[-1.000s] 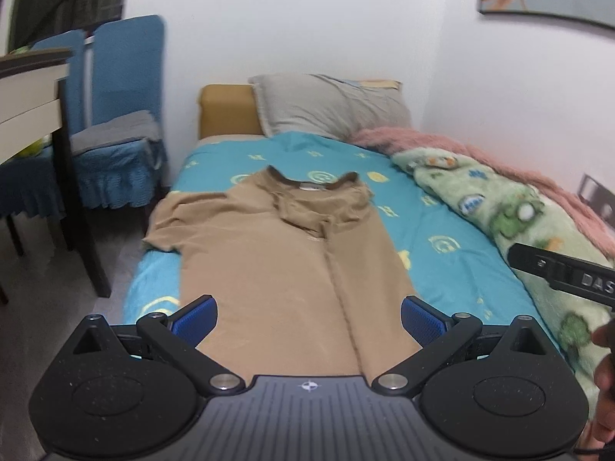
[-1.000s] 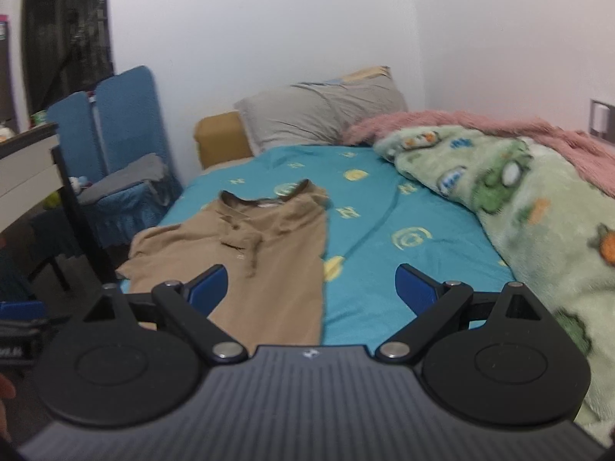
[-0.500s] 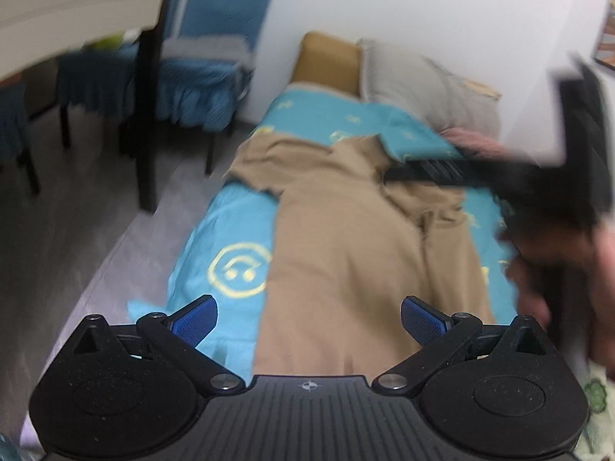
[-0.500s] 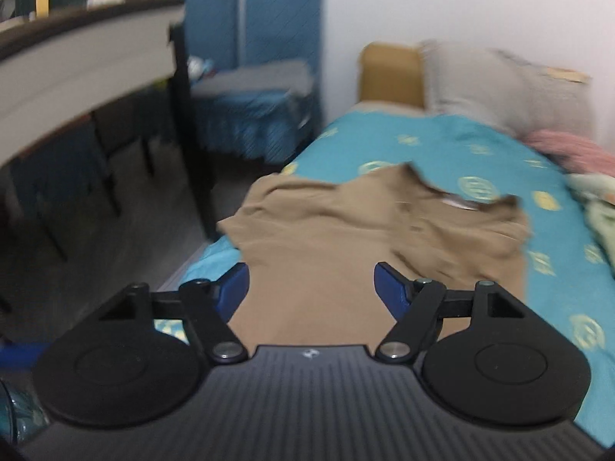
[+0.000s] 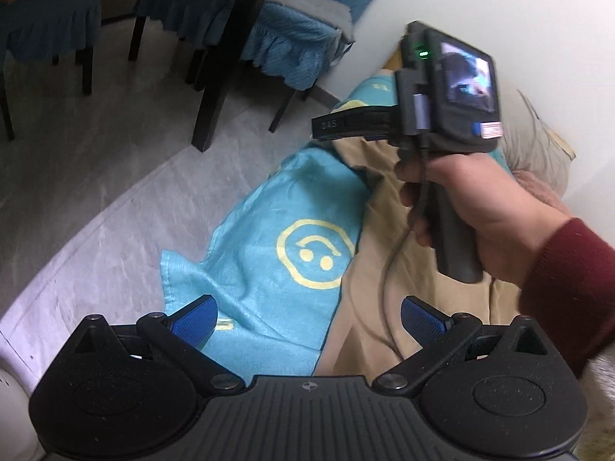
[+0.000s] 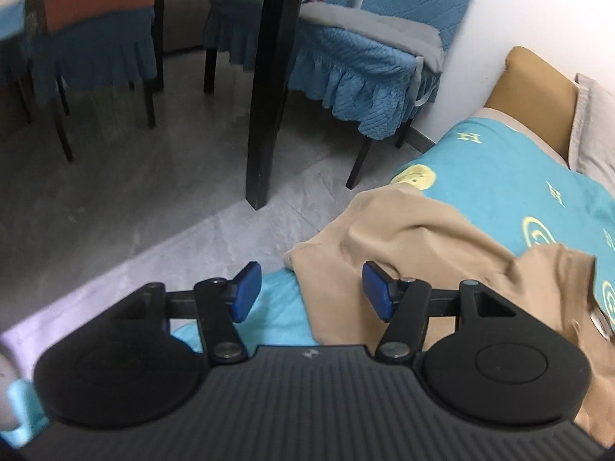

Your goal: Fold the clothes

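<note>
A tan polo shirt (image 6: 442, 238) lies spread on the teal bedsheet (image 6: 499, 161), its left sleeve hanging near the bed's left edge. My right gripper (image 6: 311, 288) is open and hovers just above that sleeve's edge. In the left wrist view the shirt (image 5: 384, 269) runs along the sheet (image 5: 276, 207). My left gripper (image 5: 307, 315) is open and empty above the shirt's lower left hem. The right gripper's body and the hand holding it (image 5: 446, 123) show ahead of it over the sleeve; its fingers are hidden there.
A dark table leg (image 6: 269, 88) and blue-covered chairs (image 6: 365, 61) stand on the grey floor (image 6: 115, 199) left of the bed. A tan headboard cushion (image 6: 538, 88) and grey pillow (image 6: 595, 126) lie at the head.
Both grippers have swung left and down toward the bed's left edge. The right gripper has moved over the left sleeve and its jaws have narrowed somewhat.
</note>
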